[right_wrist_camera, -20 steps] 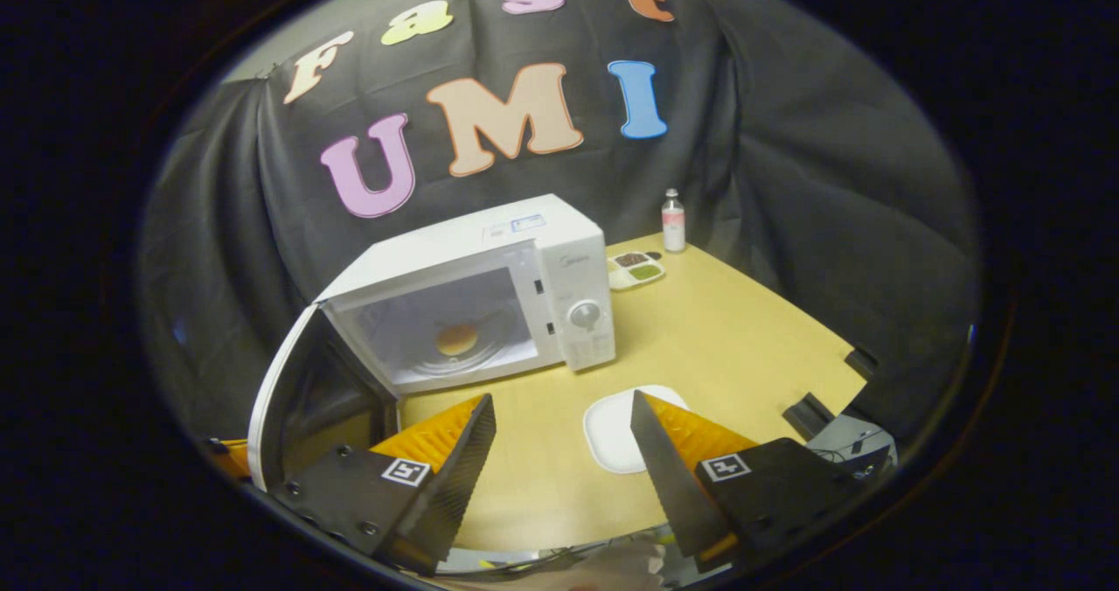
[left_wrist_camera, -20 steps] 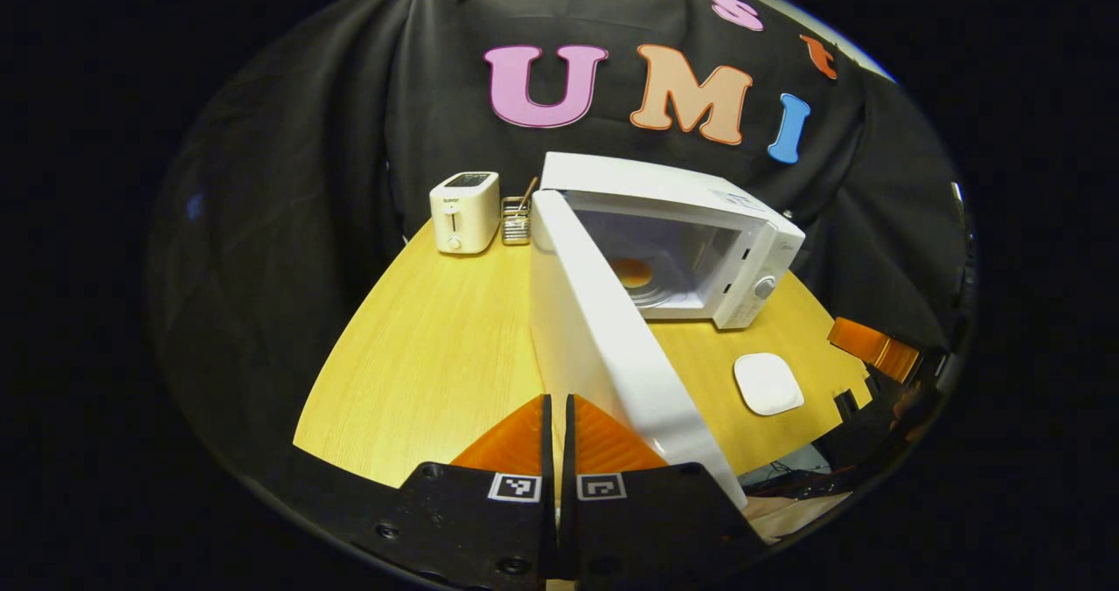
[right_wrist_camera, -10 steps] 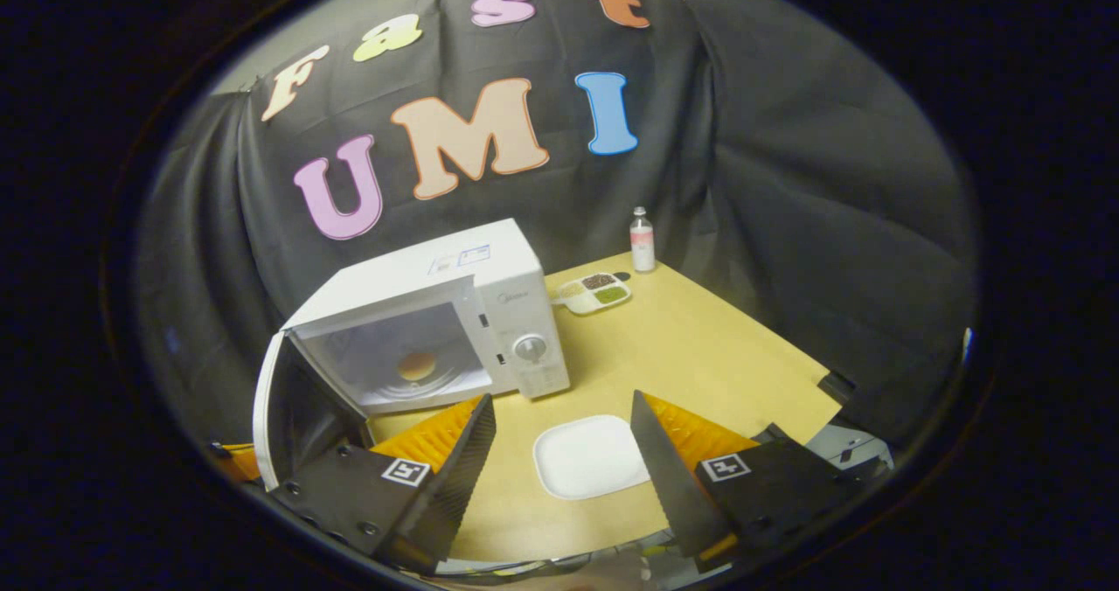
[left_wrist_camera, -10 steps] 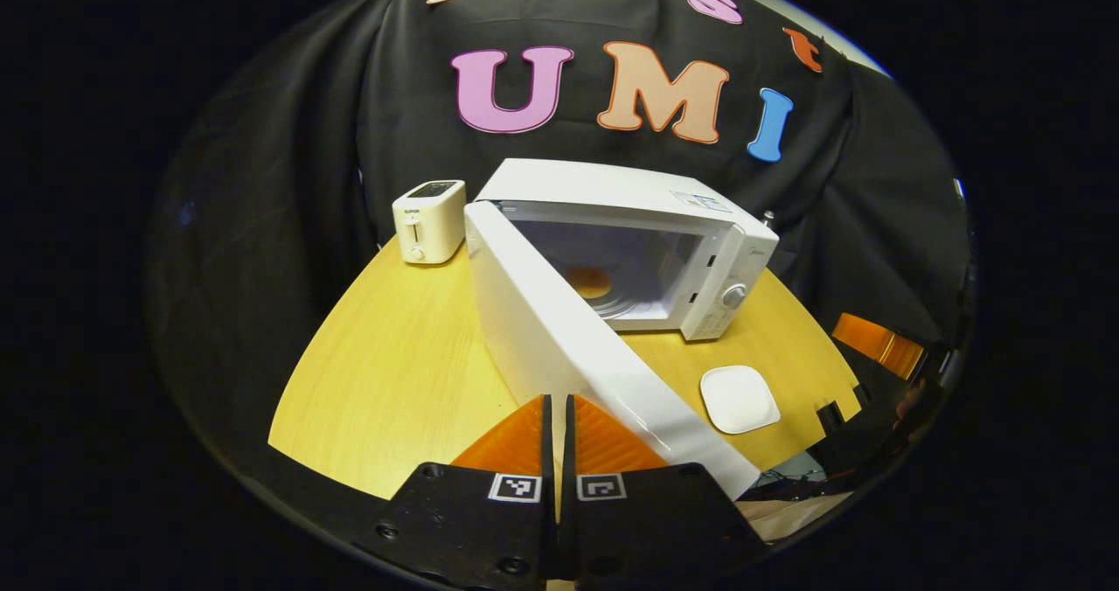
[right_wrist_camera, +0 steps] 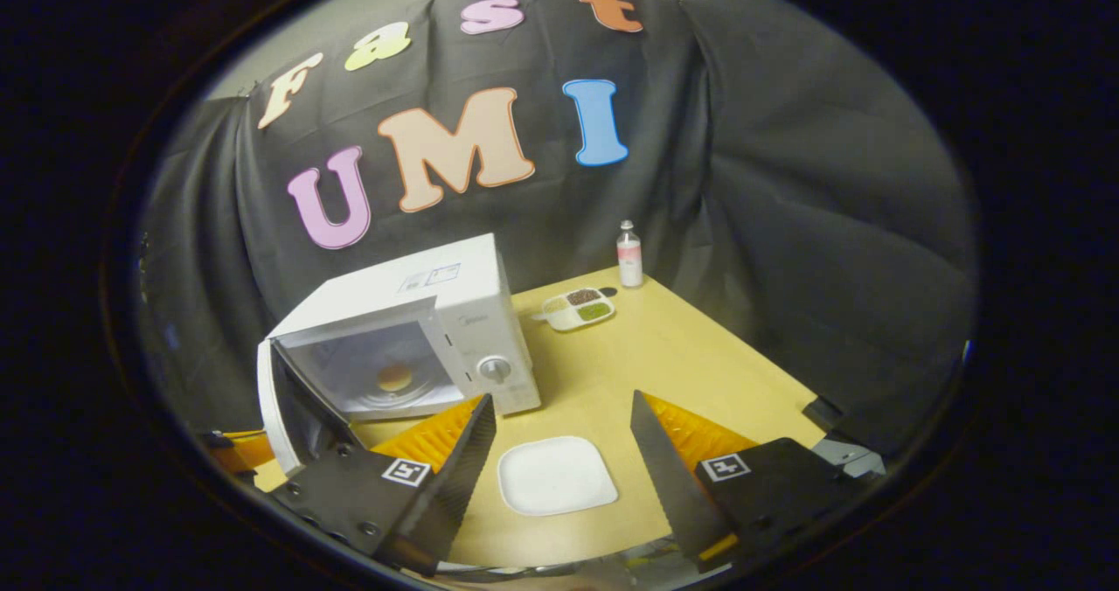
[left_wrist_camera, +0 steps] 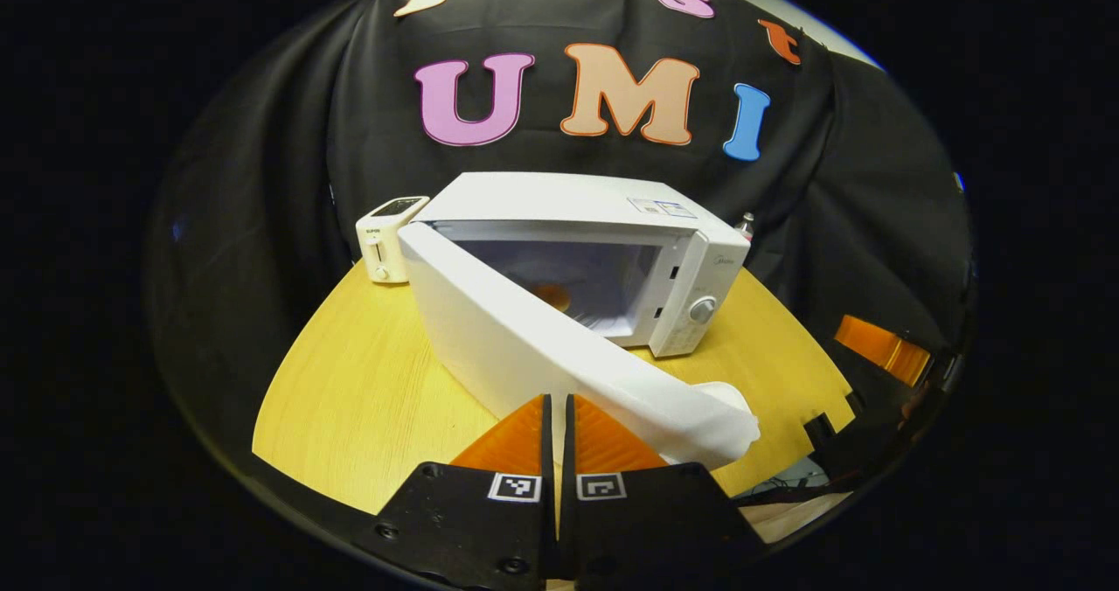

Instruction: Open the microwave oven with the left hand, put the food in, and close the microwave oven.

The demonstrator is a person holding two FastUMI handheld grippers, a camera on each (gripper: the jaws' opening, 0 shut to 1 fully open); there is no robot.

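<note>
Door [left_wrist_camera: 559, 346] swung nearer shut; food [right_wrist_camera: 394, 377] inside

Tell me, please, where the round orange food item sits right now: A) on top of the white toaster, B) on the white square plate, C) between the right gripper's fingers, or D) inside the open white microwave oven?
D: the round orange food item lies on the turntable inside the white microwave oven, whose door is partly open.

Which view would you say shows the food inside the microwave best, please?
The right gripper view: the food sits unobstructed on the turntable inside the open microwave. In the left gripper view, the door partly covers it.
</note>
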